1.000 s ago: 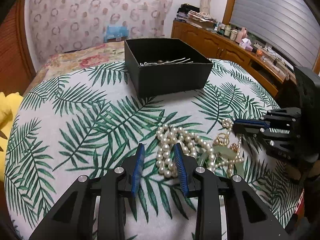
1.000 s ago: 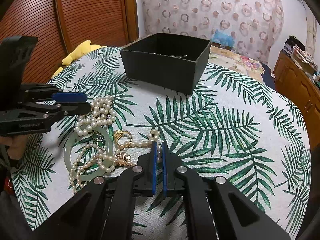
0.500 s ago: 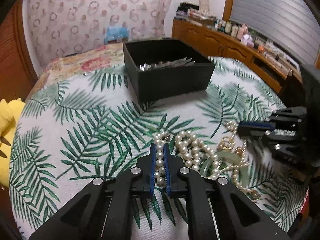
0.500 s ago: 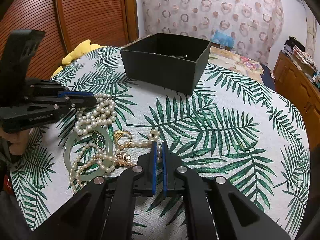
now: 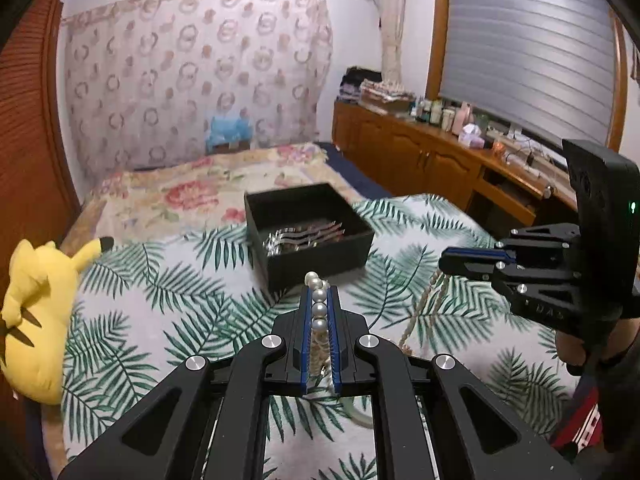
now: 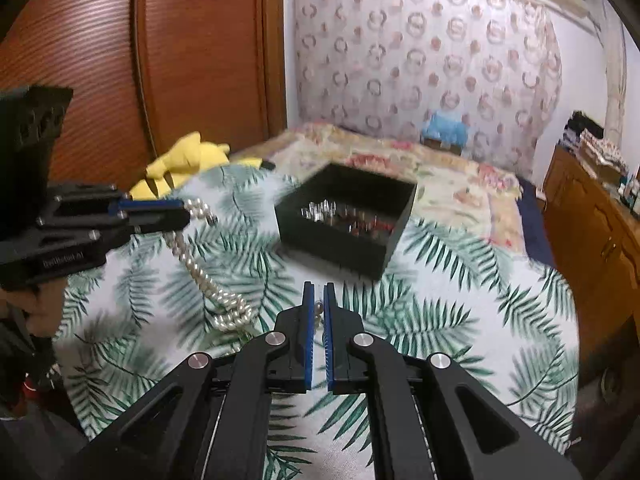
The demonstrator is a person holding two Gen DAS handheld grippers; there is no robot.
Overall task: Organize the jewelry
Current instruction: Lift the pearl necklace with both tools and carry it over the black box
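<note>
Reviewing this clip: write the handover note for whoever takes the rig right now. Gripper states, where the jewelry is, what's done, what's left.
Left gripper: shut on the pearl necklace, lifted above the tablecloth.
Right gripper: shut on another part of the strand, also raised; pearls hang between the two.
Black box: on the table ahead, open, some shiny pieces already inside.
Done: necklace picked up.
Left: carry it to the box and release. Other jewelry is not clearly visible now.

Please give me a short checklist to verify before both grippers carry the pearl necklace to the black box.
1. Left gripper shut on pearl necklace: ok.
2. Right gripper shut on a pearl of it: ok.
3. Strand clear of the leaf-print cloth: cannot tell; the low loop is blurred.
4. Other jewelry tangled in the strand: cannot tell.
5. Black box open on top: ok.
6. Room in the box: cannot tell; metal pieces already lie inside.
</note>
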